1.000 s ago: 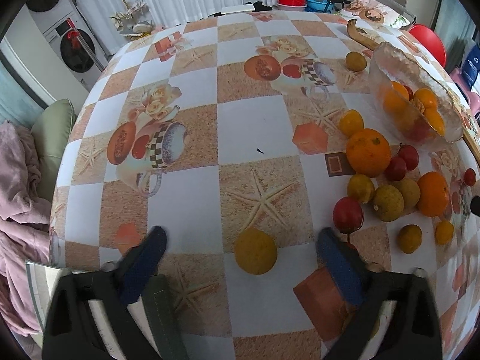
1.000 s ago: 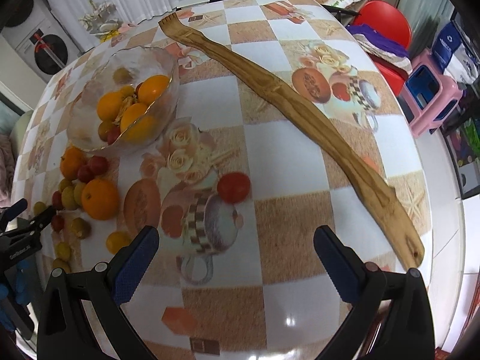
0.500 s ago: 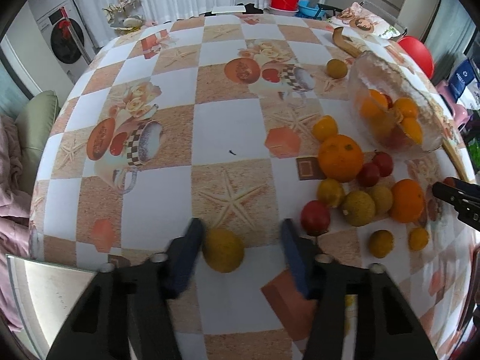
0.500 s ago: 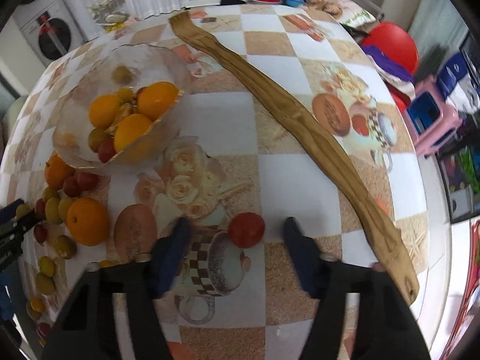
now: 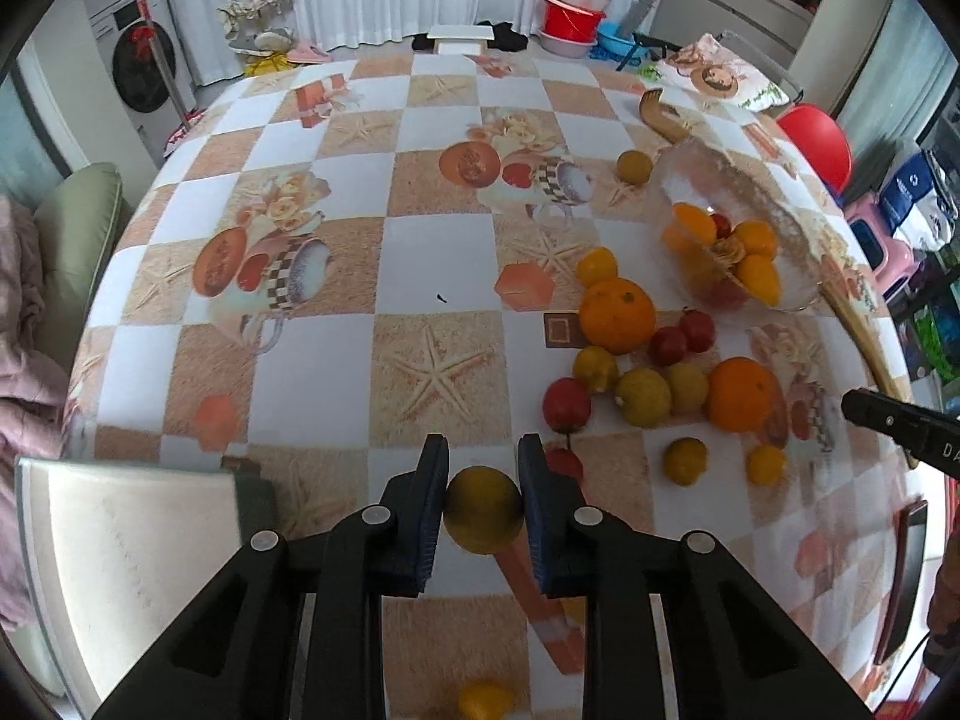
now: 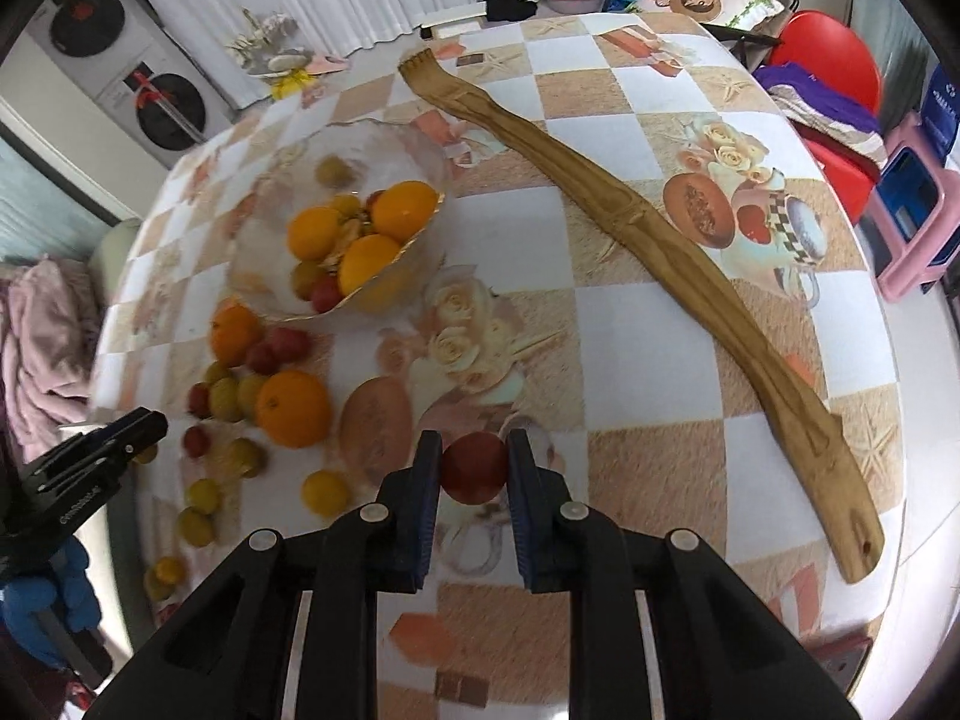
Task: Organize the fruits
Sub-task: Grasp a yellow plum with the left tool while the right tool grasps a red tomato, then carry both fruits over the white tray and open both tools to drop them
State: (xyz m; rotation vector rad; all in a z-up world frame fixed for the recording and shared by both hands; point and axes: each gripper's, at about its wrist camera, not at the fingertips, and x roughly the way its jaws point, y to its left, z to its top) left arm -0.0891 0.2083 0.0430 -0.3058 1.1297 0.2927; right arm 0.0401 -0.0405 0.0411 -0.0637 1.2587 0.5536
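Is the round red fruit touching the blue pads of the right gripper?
Touching. In the right wrist view, the round red fruit sits clamped between both blue pads of the right gripper, with no gap on either side.

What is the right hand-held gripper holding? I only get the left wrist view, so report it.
Observer: The right hand-held gripper is shut on a red fruit.
Operator: Describe the wooden thing I see poking out behind the bowl.
Observer: It is a long wooden back scratcher lying diagonally across the table, with a small hole in its handle end near the table's edge.
Operator: Check the red chair.
Observer: A purple cloth is draped over the red chair.
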